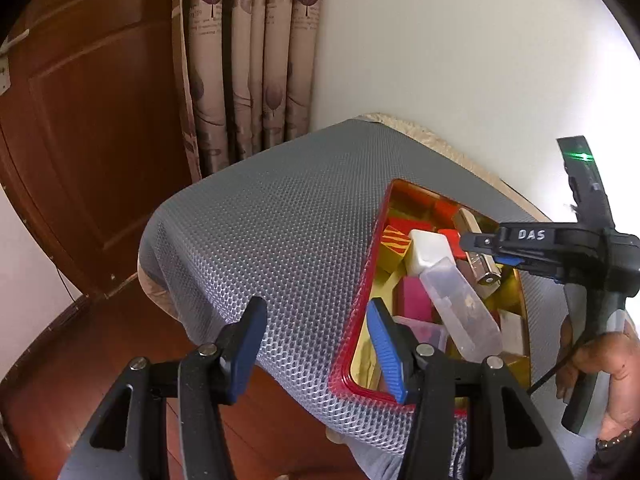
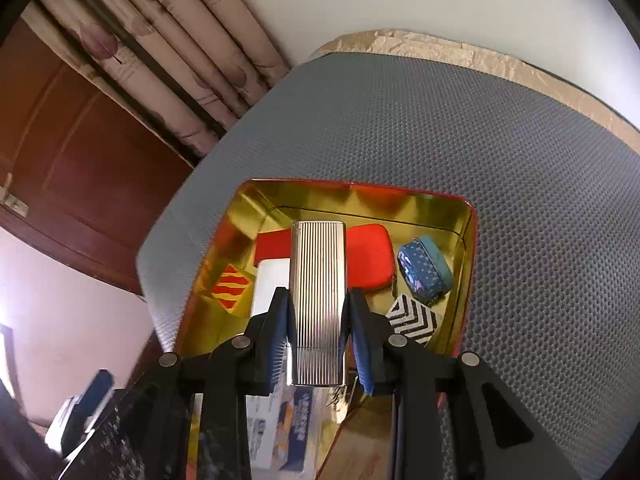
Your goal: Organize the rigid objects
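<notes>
Over the red tin [image 2: 474, 224], the right claw [image 2: 318, 332] pinches a ribbed silver case [image 2: 318, 280]; the left claw [image 1: 316, 344] gapes.

A mat [image 2: 500, 168] covers the worktop [image 2: 424, 46]; a tin [image 2: 470, 248] sits on the mat. In the right wrist view, a ribbed case [image 2: 318, 304] is held between the right gripper's [image 2: 318, 332] jaws above the tin. Beneath it in the tin lies a flat pouch [image 2: 370, 256], with an oval case [image 2: 426, 270] to the pouch's right and a zigzag block [image 2: 414, 320] nearer the camera. A striped block [image 2: 232, 286] lies at the tin's left. The left gripper [image 1: 316, 344] hangs over the tin's near corner.
</notes>
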`<state>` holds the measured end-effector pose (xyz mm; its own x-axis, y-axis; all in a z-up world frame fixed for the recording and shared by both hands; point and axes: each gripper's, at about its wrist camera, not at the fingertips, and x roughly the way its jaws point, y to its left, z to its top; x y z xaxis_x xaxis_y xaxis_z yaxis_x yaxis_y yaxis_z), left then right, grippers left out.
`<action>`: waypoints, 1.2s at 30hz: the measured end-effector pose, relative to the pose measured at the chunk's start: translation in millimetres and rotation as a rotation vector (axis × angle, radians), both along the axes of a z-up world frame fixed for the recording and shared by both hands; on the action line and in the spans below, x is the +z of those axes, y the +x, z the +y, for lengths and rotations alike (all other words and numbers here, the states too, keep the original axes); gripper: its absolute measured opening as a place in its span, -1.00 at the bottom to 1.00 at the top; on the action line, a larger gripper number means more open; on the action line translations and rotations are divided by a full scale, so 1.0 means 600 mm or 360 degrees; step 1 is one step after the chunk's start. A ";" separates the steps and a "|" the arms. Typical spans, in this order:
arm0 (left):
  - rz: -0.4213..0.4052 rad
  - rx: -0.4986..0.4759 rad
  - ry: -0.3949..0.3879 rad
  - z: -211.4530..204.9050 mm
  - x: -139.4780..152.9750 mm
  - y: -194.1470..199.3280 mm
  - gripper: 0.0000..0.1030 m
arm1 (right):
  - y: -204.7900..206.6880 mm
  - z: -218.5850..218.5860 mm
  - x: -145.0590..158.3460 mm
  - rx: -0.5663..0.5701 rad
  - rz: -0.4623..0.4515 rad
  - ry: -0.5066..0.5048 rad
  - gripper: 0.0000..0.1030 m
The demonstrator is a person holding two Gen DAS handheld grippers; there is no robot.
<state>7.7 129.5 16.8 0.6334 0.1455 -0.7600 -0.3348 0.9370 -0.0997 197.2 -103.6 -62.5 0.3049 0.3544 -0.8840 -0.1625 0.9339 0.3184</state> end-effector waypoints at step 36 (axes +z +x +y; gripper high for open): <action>-0.0410 -0.0141 0.0241 -0.108 0.080 -0.111 0.09 | -0.329 0.009 0.229 -0.0231 -0.1009 -0.0688 0.95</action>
<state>-58.6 64.5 65.0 0.8176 0.1808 -0.5467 -0.2334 0.9720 -0.0274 0.1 -98.2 74.9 0.8151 -0.0641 -0.5758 -0.0583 0.9797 -0.1916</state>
